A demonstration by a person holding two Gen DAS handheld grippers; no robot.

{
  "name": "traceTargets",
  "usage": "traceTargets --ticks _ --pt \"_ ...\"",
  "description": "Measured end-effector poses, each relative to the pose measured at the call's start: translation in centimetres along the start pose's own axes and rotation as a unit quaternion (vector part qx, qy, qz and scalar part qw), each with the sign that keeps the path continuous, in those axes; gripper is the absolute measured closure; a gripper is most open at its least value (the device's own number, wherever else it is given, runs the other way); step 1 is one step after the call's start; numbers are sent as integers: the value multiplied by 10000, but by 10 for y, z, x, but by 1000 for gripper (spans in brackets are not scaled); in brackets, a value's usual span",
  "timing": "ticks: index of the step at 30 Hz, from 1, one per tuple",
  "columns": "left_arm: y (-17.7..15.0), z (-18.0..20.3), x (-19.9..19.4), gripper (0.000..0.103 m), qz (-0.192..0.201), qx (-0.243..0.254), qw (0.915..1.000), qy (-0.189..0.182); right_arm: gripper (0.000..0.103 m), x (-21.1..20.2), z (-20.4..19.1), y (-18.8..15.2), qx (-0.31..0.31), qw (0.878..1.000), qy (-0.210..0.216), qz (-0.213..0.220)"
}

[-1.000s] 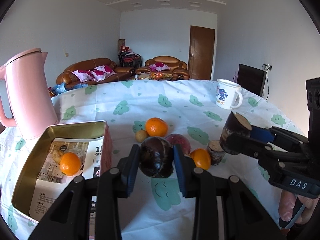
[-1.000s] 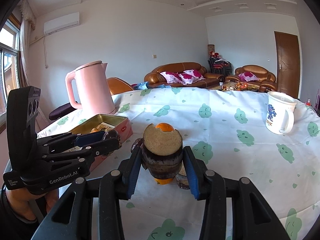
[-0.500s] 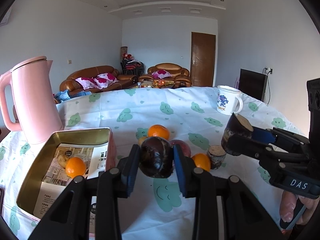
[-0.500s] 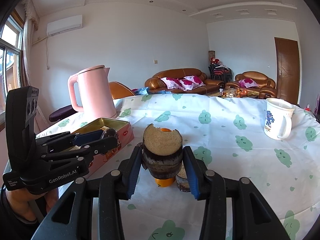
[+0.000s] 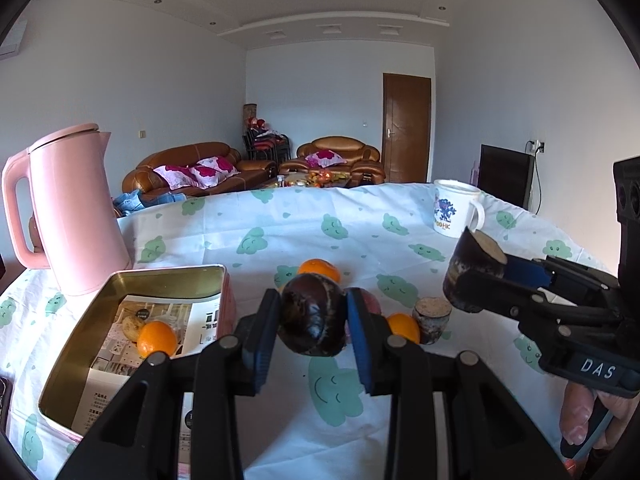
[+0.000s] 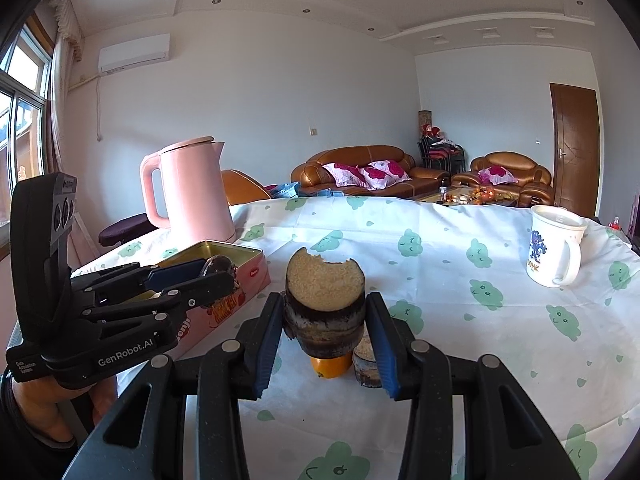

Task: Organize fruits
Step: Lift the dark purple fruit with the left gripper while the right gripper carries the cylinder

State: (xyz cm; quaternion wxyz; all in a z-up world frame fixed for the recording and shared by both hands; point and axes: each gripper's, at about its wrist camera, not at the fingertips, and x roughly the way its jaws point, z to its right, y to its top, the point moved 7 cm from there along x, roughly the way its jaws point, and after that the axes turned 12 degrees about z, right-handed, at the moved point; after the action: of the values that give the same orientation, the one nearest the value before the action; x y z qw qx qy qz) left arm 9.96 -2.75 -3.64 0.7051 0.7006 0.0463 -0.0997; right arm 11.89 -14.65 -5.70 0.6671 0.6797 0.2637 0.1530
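Observation:
My left gripper (image 5: 312, 305) is shut on a round dark purple fruit (image 5: 313, 326), held above the tablecloth just right of a golden tin (image 5: 120, 280). One orange (image 5: 157, 338) lies inside the tin on printed paper. My right gripper (image 6: 325, 308) is shut on a dark-skinned cut chunk (image 6: 325, 280) with a pale cut face up. On the cloth ahead lie an orange (image 5: 319, 270), a second orange (image 5: 403, 327), a reddish fruit (image 5: 372, 302) and a smaller cut chunk (image 5: 432, 318). The left gripper (image 6: 218, 274) hangs beside the tin (image 6: 240, 256).
A tall pink kettle (image 5: 68, 208) stands behind the tin at the left. A white mug (image 5: 456, 208) sits at the far right of the round table with its cloud-print cloth (image 5: 332, 392). A person's hands hold both gripper handles. Sofas lie beyond the table.
Both views have tipped slightly upward, so the table and fruits sit lower in frame. Both grippers keep their hold on the same pieces.

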Motion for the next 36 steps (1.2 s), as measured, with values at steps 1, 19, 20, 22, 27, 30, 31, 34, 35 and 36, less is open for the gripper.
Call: traceTargets --ticks 1,19,20,22,27,30,31,34,35,36 --pt "1 0 -1 68 23 6 10000 10 59 0 0 0 -8 10000 -2 9" --pt "6 0 -13 68 310 39 9995 60 59 -10 -10 6 -256 9993 -23 272" --pt "6 0 -13 68 331 43 9994 68 59 -10 -11 5 -280 9992 -24 274" --pt "6 0 -15 68 349 65 9993 66 59 -9 -12 5 -310 9992 -17 263" --pt "6 -1 -16 68 354 56 9993 72 59 -7 -14 5 -337 9992 6 200" --pt "6 -5 -18 68 333 39 9994 96 59 -6 -16 8 -321 9993 61 193" --pt "6 -6 -19 68 339 17 9994 104 59 -6 -17 9 -326 9992 82 200" --pt "8 -11 -22 68 347 15 9993 152 59 -5 -21 17 -337 9991 155 214" --pt "9 -13 -22 68 350 15 9992 172 59 -4 -24 20 -351 9990 196 218" --pt "10 -14 -23 68 354 10 9992 181 59 -3 -25 22 -357 9989 223 222"
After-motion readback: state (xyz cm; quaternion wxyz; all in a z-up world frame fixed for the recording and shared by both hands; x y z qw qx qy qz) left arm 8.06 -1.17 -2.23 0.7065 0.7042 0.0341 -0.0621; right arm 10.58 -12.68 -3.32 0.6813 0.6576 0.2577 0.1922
